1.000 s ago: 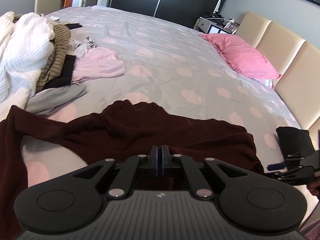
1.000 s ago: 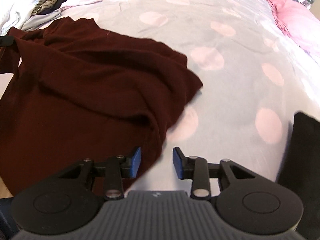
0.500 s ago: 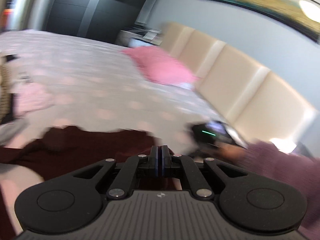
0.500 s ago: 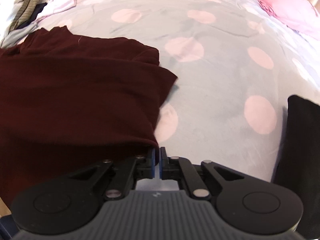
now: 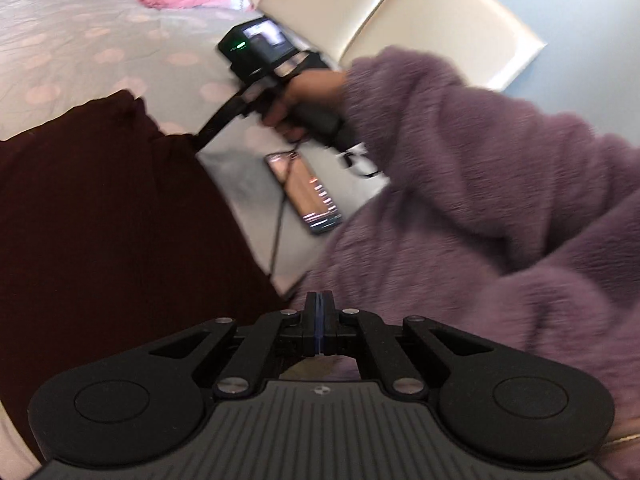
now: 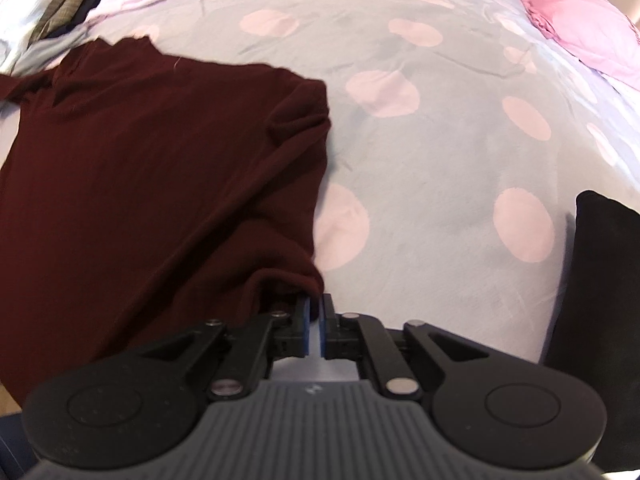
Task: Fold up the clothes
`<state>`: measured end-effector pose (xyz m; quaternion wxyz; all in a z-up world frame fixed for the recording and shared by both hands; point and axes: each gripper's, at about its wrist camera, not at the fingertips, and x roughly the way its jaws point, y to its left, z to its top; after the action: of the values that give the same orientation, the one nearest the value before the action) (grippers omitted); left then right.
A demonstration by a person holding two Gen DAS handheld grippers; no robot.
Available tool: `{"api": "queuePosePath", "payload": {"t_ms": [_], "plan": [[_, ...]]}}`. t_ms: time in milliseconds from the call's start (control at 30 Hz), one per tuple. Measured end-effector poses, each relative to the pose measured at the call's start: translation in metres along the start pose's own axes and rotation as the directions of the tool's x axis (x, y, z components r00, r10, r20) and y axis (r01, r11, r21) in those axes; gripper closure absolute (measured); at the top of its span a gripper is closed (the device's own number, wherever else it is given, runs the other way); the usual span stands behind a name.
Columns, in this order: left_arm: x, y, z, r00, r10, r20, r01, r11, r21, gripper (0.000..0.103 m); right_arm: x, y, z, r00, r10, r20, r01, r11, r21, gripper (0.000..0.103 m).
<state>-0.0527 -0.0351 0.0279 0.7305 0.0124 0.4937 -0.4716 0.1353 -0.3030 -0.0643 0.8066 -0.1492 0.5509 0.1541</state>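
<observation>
Opening slightly beside the dark maroon knit garment (image 6: 160,168), the right hand-held gripper (image 6: 316,328) is pinching nothing; re-pinching the hem deeper should help, left hand-held gripper (image 5: 319,324) pressed together.

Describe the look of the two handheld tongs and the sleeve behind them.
Both tongs, left and right, are matte black with blue pads, silver pivot pins, round discs and a ribbed grey base. The right one's handle carries a black camera with a green light. The sleeve is fuzzy purple.

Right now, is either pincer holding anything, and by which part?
Nothing, as far as shows. The left gripper is shut on nothing; the right gripper is opening, with the corner of the maroon garment at its tips, no cloth between them.
</observation>
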Motion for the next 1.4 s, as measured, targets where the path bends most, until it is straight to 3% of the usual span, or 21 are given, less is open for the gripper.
{"api": "queuePosePath", "payload": {"t_ms": [367, 433, 500, 567, 767, 933, 1267, 1400], "plan": [[0.033, 0.070, 0.036, 0.983, 0.181, 0.042, -0.180, 0.983, -0.038, 0.103, -0.032, -0.005, -0.010, 0.998, 0.011, 0.068, -0.013, 1.000, 0.018, 0.091], [0.037, 0.080, 0.049, 0.978, 0.201, 0.061, -0.199, 0.979, -0.038, 0.102, -0.039, -0.008, -0.012, 0.997, 0.025, 0.077, -0.027, 0.999, 0.022, 0.086], [0.042, 0.088, 0.063, 0.973, 0.219, 0.075, -0.217, 0.976, -0.034, 0.097, -0.044, -0.011, -0.014, 0.996, 0.040, 0.077, -0.042, 0.999, 0.014, 0.075], [0.049, 0.097, 0.075, 0.968, 0.235, 0.083, -0.233, 0.972, -0.031, 0.093, -0.048, -0.013, -0.016, 0.997, 0.047, 0.065, -0.046, 0.999, -0.011, 0.074], [0.073, 0.122, 0.101, 0.965, 0.252, 0.074, -0.250, 0.968, -0.038, 0.080, -0.053, -0.012, -0.013, 0.999, -0.020, 0.032, 0.023, 0.995, -0.101, 0.073], [0.091, 0.139, 0.112, 0.958, 0.272, 0.087, -0.268, 0.962, -0.060, 0.066, -0.046, -0.012, -0.005, 0.999, -0.032, 0.027, 0.035, 0.993, -0.110, 0.072], [0.118, 0.160, 0.153, 0.957, 0.273, 0.096, -0.264, 0.960, -0.091, 0.063, -0.030, -0.020, 0.003, 0.999, -0.034, 0.002, 0.034, 0.995, -0.095, 0.072], [0.136, 0.166, 0.167, 0.956, 0.278, 0.096, -0.274, 0.960, -0.058, 0.057, -0.023, -0.024, 0.004, 1.000, -0.027, -0.005, 0.026, 0.996, -0.083, 0.072]]}}
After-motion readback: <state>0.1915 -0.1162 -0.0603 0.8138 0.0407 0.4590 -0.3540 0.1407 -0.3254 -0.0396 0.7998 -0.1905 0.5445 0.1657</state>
